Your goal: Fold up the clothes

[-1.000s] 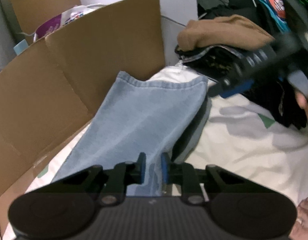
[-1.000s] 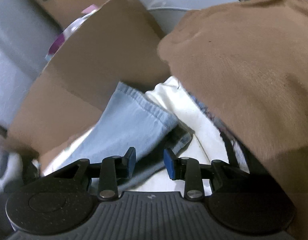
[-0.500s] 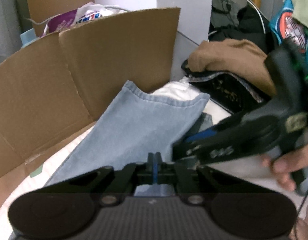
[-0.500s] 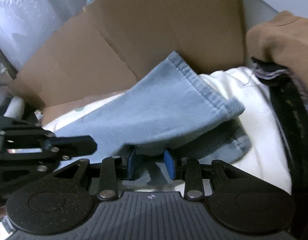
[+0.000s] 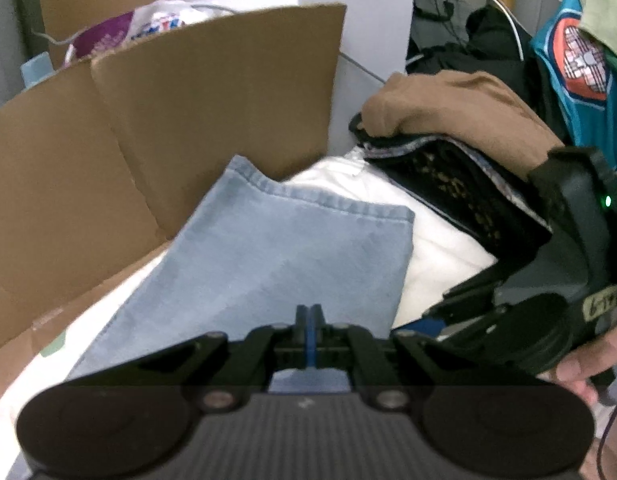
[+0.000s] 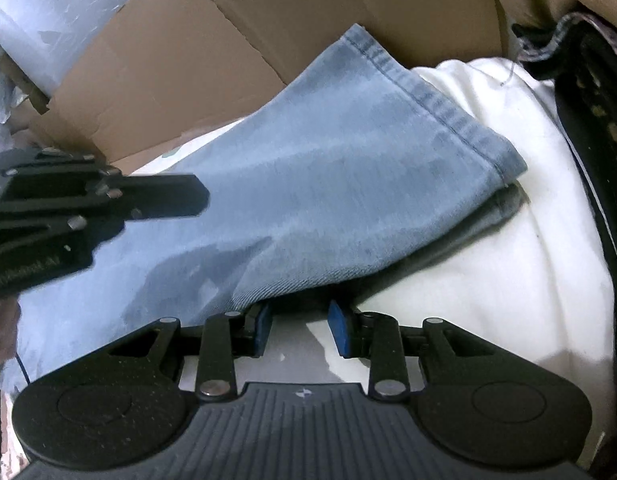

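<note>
One pair of light blue jeans (image 5: 276,248) is lying stretched over a white sheet (image 5: 436,240), its hemmed leg end (image 6: 424,92) pointing to the far side, where it is nearly touching one sheet of brown cardboard (image 5: 156,128) standing along the left and far edge. Two leg layers are showing in the right wrist view: the top one is lying flat, and a darker lower one (image 6: 488,216) is peeking out under its right edge. Two hand-held grippers are working at the near end of the jeans. The left hand-held gripper (image 5: 307,334) is sitting with its two blue pads pressed together over the denim; whether any cloth is caught between them cannot be told, since the pads are meeting with only a thin blue line visible. The right hand-held gripper (image 6: 300,330) is holding its two blue pads apart at the right edge of the jeans, the left pad touching the fold of the denim and the white sheet showing in the gap. One hand (image 5: 588,364) is gripping the right tool's body at the right edge of the left wrist view. To the far right, one pile of clothes is sitting, with one brown garment (image 5: 460,108) on top of a dark patterned piece (image 5: 460,196).
</note>
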Action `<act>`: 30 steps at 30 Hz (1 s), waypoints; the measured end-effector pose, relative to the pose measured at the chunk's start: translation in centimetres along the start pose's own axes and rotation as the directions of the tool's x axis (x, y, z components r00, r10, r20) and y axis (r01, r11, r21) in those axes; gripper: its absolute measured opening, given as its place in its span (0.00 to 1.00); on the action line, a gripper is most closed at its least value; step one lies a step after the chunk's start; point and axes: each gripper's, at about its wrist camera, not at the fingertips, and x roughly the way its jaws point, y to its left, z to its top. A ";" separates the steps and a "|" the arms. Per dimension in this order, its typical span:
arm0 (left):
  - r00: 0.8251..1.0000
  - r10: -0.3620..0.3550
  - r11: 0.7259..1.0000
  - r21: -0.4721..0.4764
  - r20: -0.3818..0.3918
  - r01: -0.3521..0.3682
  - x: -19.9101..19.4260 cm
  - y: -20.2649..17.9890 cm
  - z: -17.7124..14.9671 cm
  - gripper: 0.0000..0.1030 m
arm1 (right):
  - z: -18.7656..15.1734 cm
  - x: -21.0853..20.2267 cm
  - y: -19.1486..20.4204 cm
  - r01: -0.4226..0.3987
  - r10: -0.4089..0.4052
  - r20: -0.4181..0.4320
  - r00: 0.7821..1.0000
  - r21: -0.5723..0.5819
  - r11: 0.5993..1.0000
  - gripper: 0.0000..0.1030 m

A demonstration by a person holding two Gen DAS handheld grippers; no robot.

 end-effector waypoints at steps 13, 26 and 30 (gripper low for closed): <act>0.998 -0.007 1.000 0.005 -0.058 0.008 1.3 -1.7 -1.7 0.29 | -0.9 -1.5 -0.4 -0.013 0.013 0.013 1.000 0.030 0.999 0.37; 0.989 0.135 0.990 -0.038 -0.054 -0.137 -4.7 -0.1 -5.2 0.60 | -0.3 -1.9 1.8 -0.046 0.047 0.022 0.999 -0.032 0.998 0.37; 0.981 0.173 0.983 -0.049 -0.087 -0.177 -5.1 -0.1 -7.2 0.61 | -0.2 -1.8 2.1 -0.043 0.043 0.013 0.999 -0.049 0.998 0.37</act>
